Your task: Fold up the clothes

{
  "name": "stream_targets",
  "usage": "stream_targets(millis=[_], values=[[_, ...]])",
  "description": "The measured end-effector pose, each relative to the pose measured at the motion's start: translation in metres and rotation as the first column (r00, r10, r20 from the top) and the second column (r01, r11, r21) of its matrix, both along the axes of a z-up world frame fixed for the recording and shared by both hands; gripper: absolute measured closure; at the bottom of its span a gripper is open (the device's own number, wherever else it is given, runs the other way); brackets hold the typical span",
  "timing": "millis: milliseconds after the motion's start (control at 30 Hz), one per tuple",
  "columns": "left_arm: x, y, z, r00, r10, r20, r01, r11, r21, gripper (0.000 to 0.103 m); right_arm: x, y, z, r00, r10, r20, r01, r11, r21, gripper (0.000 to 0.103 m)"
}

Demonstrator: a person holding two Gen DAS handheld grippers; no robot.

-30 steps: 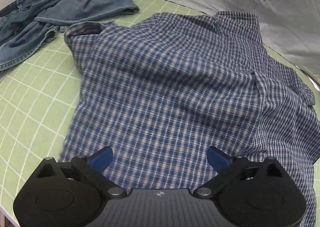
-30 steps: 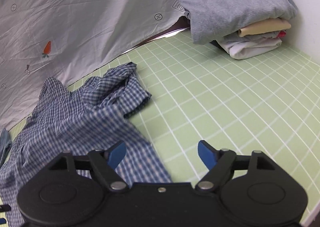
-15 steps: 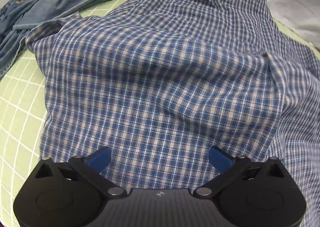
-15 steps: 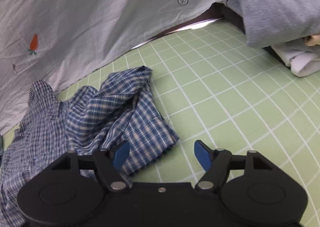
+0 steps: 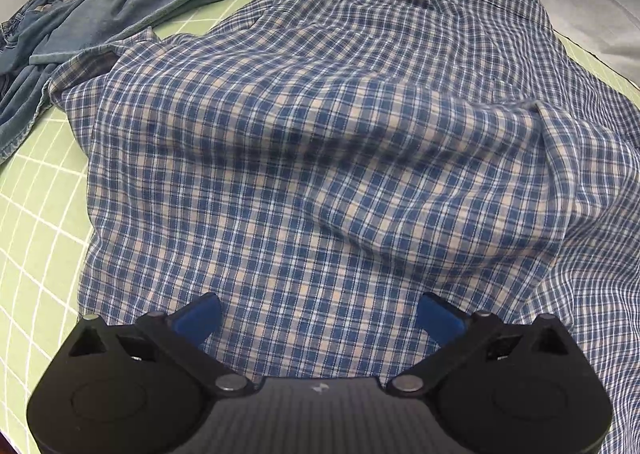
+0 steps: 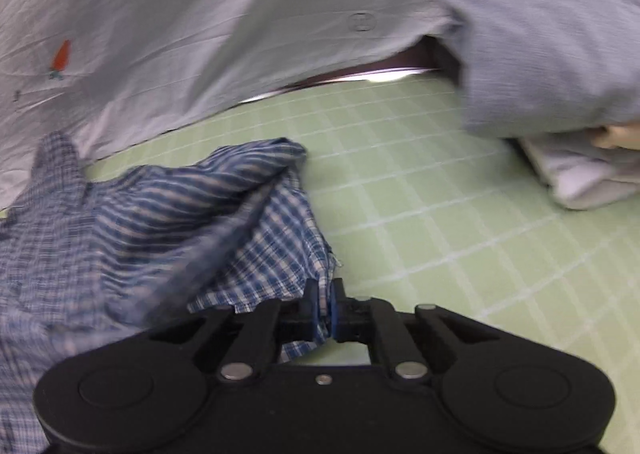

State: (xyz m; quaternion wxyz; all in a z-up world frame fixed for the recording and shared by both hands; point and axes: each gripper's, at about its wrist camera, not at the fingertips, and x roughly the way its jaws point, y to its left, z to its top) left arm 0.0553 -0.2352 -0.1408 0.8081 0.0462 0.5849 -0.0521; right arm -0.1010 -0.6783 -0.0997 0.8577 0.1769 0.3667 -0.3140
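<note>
Right tongs [image 6: 325, 304], wide apart a moment ago, now clenched on the plaid shirt [image 6: 256, 254] edge lying on the table [image 6: 440, 246]; left tongs [image 5: 318, 314] released above it; folding can begin

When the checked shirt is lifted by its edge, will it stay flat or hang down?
The checked shirt will probably hang limp: it lies in soft wrinkles and folds. It looks thin and light. The right gripper pinches only an edge, so the rest likely drags over the green mat.
</note>
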Motion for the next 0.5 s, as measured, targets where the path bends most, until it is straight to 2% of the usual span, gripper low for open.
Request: stream_targets(millis=[167,333,433,467,500], values=[[-0.001,0.000,0.000,1.000,0.003,-0.002,-0.003,1.000,0.000,0.000,-0.068,-0.057,-0.007,0.977,-0.181,-0.112,0.171,0.981,-0.096,0.097],[0.002,0.000,0.001,1.000,0.006,-0.005,-0.006,1.000,0.000,0.000,-0.121,-0.108,-0.005,0.913,-0.360,-0.193,0.317,0.922,-0.222,0.096],[0.003,0.001,0.001,1.000,0.009,-0.004,-0.009,1.000,0.000,0.000,-0.134,-0.111,0.004,0.894,-0.405,-0.190,0.340,0.891,-0.302,0.095],[0.003,0.000,0.001,1.000,0.012,-0.003,-0.012,1.000,-0.001,0.000,-0.136,-0.109,0.008,0.892,-0.419,-0.167,0.359,0.884,-0.299,0.091],[0.004,0.000,0.001,1.000,0.016,-0.001,-0.016,1.000,-0.001,0.000,-0.138,-0.107,0.012,0.891,-0.432,-0.136,0.384,0.880,-0.282,0.082]])
